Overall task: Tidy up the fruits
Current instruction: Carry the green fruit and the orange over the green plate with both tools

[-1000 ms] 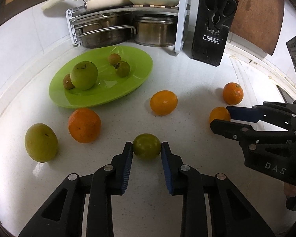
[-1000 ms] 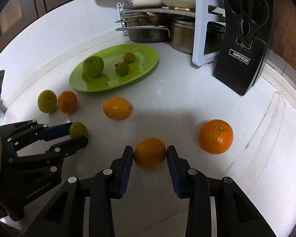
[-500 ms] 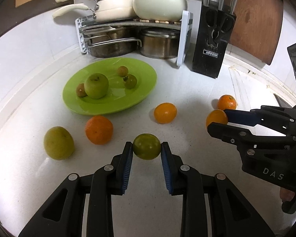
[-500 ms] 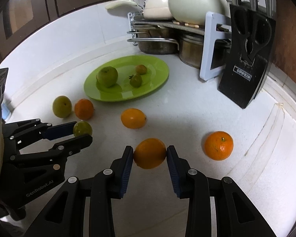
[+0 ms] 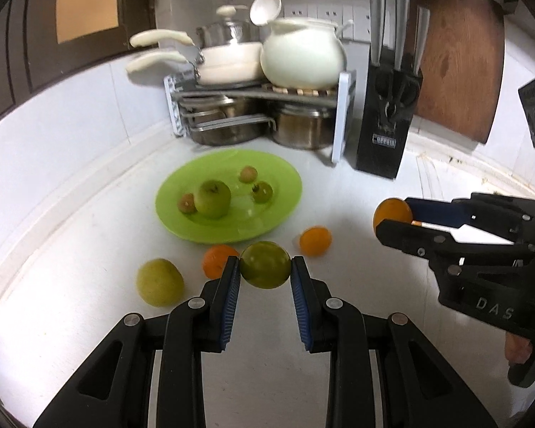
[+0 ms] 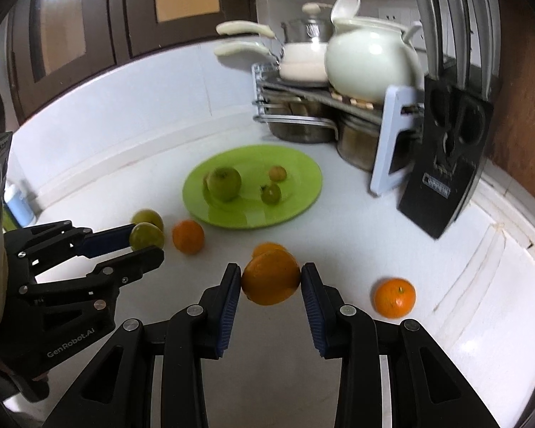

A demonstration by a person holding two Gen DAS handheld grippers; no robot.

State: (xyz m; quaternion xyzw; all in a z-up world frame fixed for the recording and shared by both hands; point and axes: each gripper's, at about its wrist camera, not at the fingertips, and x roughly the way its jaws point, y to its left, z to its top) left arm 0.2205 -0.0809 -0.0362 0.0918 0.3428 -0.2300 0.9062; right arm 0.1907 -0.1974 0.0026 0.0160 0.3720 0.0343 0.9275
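Note:
My left gripper (image 5: 265, 273) is shut on a small green fruit (image 5: 265, 264) and holds it above the white counter; it also shows in the right wrist view (image 6: 147, 236). My right gripper (image 6: 270, 283) is shut on an orange (image 6: 271, 277), lifted off the counter; it also shows in the left wrist view (image 5: 392, 211). A green plate (image 5: 281, 207) beyond holds a green apple (image 5: 213, 199) and three small fruits. A yellow-green fruit (image 5: 159, 281) and two oranges (image 5: 315, 240) lie on the counter near the plate. Another orange (image 6: 395, 296) lies to the right.
A pot rack (image 5: 260, 110) with steel pots, a white pan and a white pot stands in the back corner. A black knife block (image 5: 388, 121) stands right of it, with a wooden board (image 5: 460, 71) behind. A raised counter edge (image 6: 499, 249) runs along the right.
Both grippers have risen with their fruits off the counter and pulled back, so the plate and loose fruits look farther and lower. The grips have not changed.

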